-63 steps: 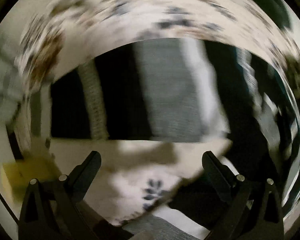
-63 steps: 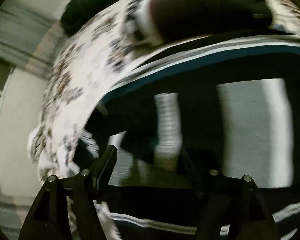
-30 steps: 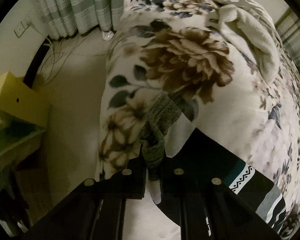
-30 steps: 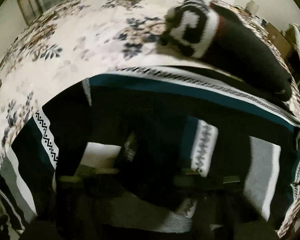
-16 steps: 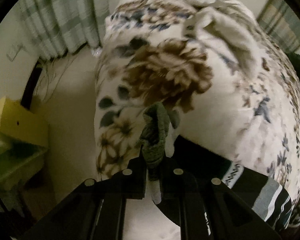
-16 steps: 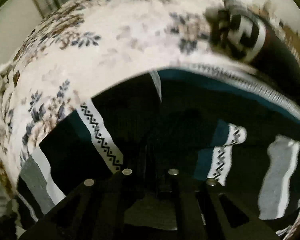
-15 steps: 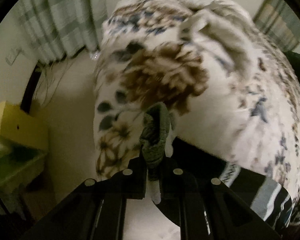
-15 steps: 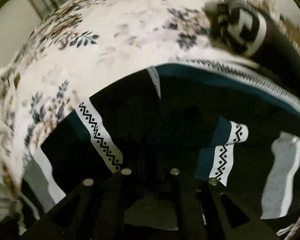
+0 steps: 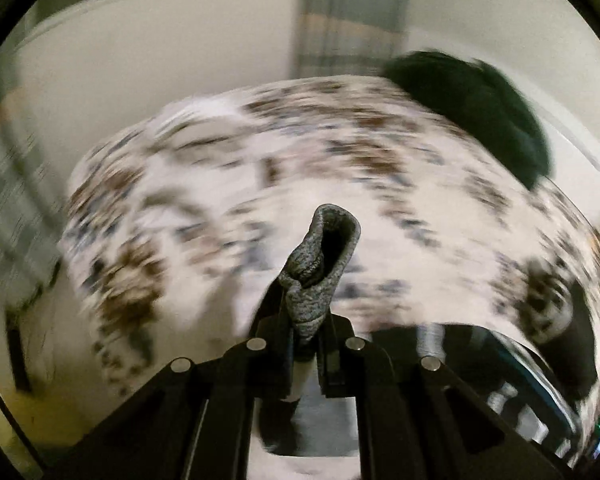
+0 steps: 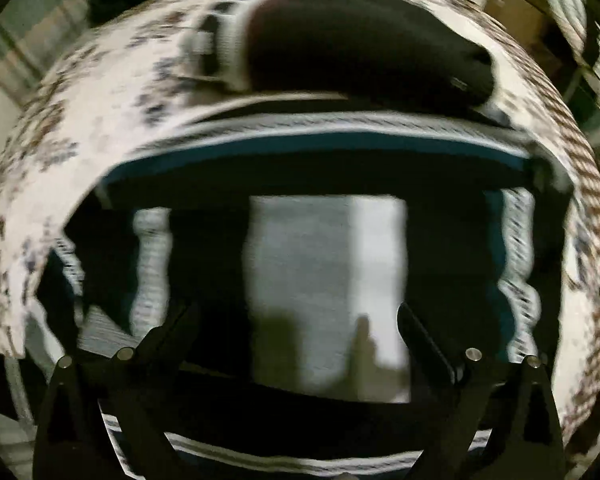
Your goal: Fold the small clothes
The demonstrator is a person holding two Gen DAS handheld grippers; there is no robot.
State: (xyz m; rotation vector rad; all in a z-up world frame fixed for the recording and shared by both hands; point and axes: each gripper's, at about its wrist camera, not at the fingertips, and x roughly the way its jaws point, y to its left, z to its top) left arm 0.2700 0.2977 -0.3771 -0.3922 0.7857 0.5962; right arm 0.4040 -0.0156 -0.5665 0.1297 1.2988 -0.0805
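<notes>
- Up close in the left wrist view, the left gripper (image 9: 305, 336) has its fingers (image 9: 278, 320) pinched tight on a grey knitted cuff (image 9: 320, 268), which sticks up past the tips above the blurred floral bed cover (image 9: 440, 208).
- Below the right wrist view, the right gripper (image 10: 296, 320) is opening, fingers (image 10: 424, 340) spread wide and holding nothing; the dark striped sweater (image 10: 324, 280) lies flat on the bed under and between them.

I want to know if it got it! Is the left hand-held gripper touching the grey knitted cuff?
Touching. The left wrist view shows the left hand-held gripper shut on the grey knitted cuff, which sticks up between its fingers.
</notes>
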